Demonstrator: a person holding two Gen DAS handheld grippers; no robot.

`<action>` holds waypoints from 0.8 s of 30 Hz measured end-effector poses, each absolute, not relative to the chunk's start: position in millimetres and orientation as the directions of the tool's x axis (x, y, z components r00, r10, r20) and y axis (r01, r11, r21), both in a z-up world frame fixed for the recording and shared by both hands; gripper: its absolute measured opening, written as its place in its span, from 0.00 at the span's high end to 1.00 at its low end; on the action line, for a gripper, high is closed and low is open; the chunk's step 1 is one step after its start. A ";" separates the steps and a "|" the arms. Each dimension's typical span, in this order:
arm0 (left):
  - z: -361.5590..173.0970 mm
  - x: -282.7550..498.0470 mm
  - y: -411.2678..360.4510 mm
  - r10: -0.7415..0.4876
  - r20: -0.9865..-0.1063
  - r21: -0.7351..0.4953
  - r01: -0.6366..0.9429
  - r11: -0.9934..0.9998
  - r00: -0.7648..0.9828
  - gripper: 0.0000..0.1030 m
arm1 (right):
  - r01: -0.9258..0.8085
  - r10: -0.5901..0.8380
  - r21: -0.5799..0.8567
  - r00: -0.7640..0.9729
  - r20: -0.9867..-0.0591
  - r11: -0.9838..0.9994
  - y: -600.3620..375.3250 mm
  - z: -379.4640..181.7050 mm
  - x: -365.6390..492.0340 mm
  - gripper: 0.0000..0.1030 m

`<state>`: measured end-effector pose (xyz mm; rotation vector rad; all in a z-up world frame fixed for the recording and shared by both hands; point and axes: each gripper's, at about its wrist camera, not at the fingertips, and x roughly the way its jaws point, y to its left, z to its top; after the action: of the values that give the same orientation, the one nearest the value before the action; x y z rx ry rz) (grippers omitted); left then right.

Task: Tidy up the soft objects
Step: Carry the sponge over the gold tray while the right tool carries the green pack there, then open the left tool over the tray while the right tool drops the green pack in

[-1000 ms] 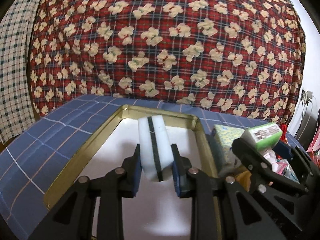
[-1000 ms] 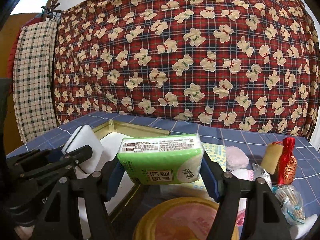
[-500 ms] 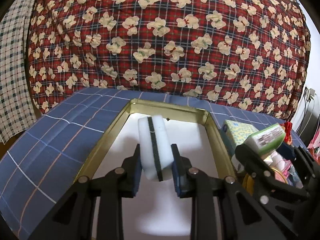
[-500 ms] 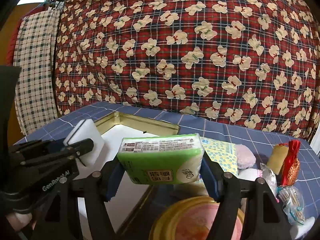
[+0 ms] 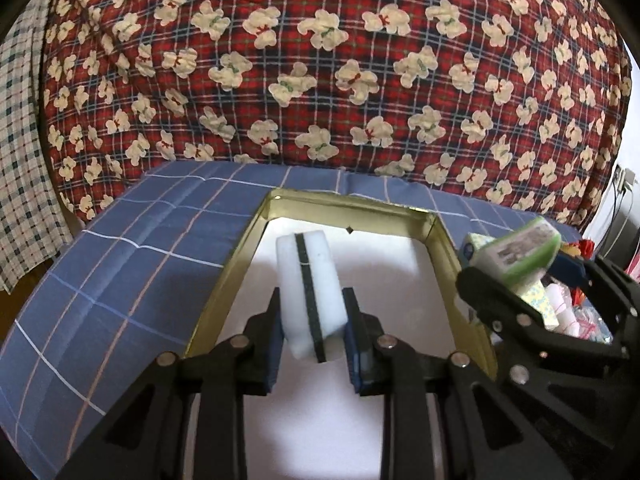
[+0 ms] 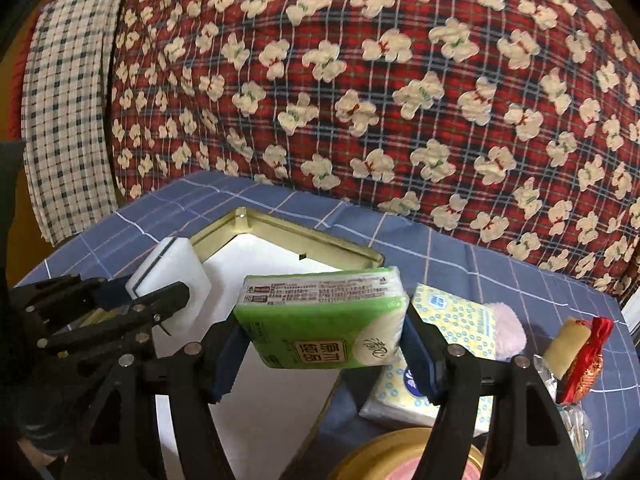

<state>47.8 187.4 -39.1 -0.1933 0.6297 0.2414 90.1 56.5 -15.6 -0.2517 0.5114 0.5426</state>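
My left gripper (image 5: pixel 312 336) is pinched narrow on a white sponge with a dark stripe through its middle (image 5: pixel 310 292), both blue pads pressed against its flat sides. I hold the sponge on edge, clear of the white floor of the gold-rimmed tray (image 5: pixel 244 264) beneath it. From my right-hand camera the same sponge (image 6: pixel 172 276) shows over the tray's near left corner, with the left gripper's black fingers (image 6: pixel 132 316) around it.

My right gripper (image 6: pixel 320 340) stands about half open, closed on a green tissue pack (image 6: pixel 324 320) held flat and slightly tilted, its printed label facing up and toward me. The pack hangs above the tray's right edge (image 6: pixel 320 412), partly over the white floor and partly over the blue checked tablecloth (image 6: pixel 460 256).

On the cloth to the right of the tray lie a yellow dotted tissue pack (image 6: pixel 452 316), a pink fluffy pad (image 6: pixel 508 332) just behind it, and a red tasselled charm (image 6: pixel 588 364) beside a pale yellow block (image 6: pixel 568 344). A round gold lid (image 6: pixel 400 456) sits at the bottom edge of my view; it may be a tin, but too little of it shows. A red plaid blanket printed with bears (image 5: pixel 320 72) rises behind the table.
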 end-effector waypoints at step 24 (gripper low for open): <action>-44.0 70.3 198.2 0.154 -0.694 -0.047 -0.257 0.965 0.704 0.69 | -0.555 0.353 -0.087 0.634 -0.688 0.827 84.5 -25.3 138.1 0.27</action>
<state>70.3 198.2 -44.0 -0.1448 0.7569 0.2295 138.1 84.5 -25.3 -0.3047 0.7141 0.5286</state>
